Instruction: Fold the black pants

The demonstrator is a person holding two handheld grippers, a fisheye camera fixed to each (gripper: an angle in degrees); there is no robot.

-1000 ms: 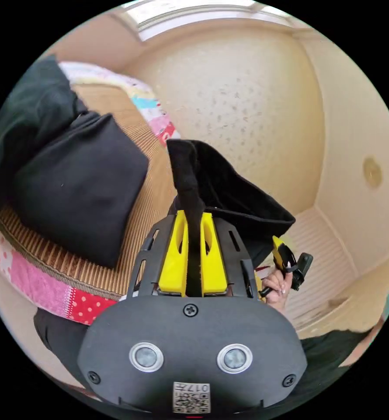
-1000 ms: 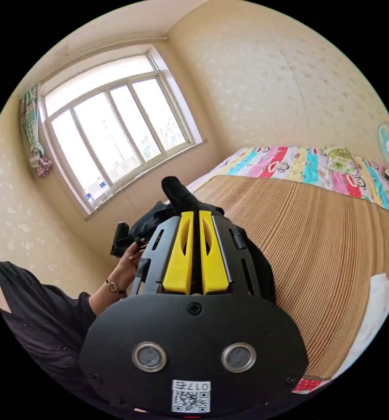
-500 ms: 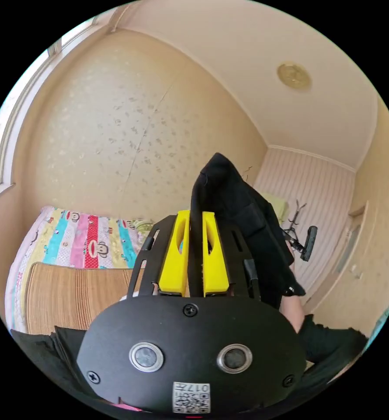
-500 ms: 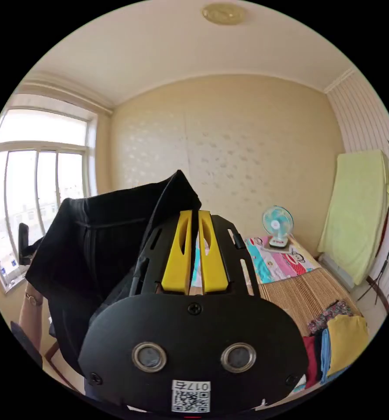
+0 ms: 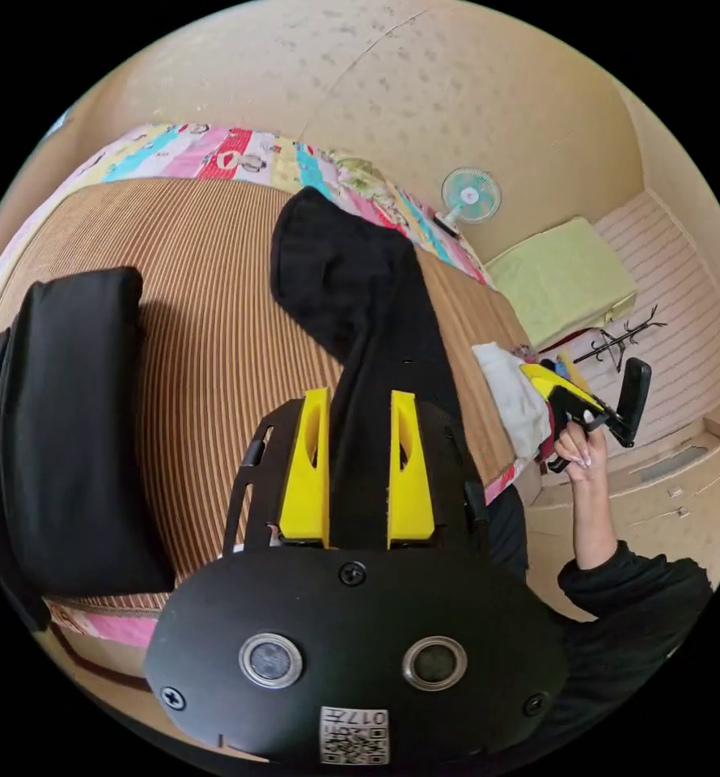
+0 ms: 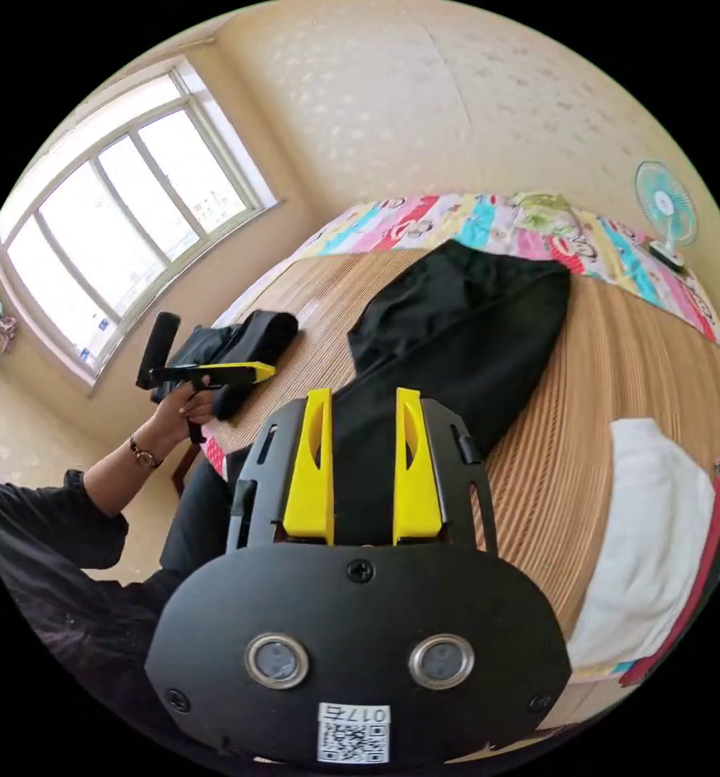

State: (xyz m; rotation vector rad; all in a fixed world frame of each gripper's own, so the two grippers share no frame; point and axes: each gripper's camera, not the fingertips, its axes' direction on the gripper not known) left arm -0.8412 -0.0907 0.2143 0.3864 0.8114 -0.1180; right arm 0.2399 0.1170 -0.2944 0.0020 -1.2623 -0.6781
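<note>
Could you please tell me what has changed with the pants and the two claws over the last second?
The black pants, held up in the air half a second ago, now lie spread on the woven mat. Both the left claw and the right claw, earlier shut on the fabric, now stand open over it, jaws apart. The folded black garment stays on the mat's edge, and the white folded cloth lies there as well.

This is a bedroom in a home. A bed [image 6: 635, 340] covered by a ribbed straw mat and a bright cartoon-print sheet [image 6: 489, 222] takes up most of the room, with a large window [image 6: 125, 210] in the wall beside it. A small desk fan [image 6: 663, 206] stands at the bed's far corner, and folded clothes [image 6: 659, 518] are stacked on its near edge, under pale patterned wallpaper [image 6: 473, 89].
</note>
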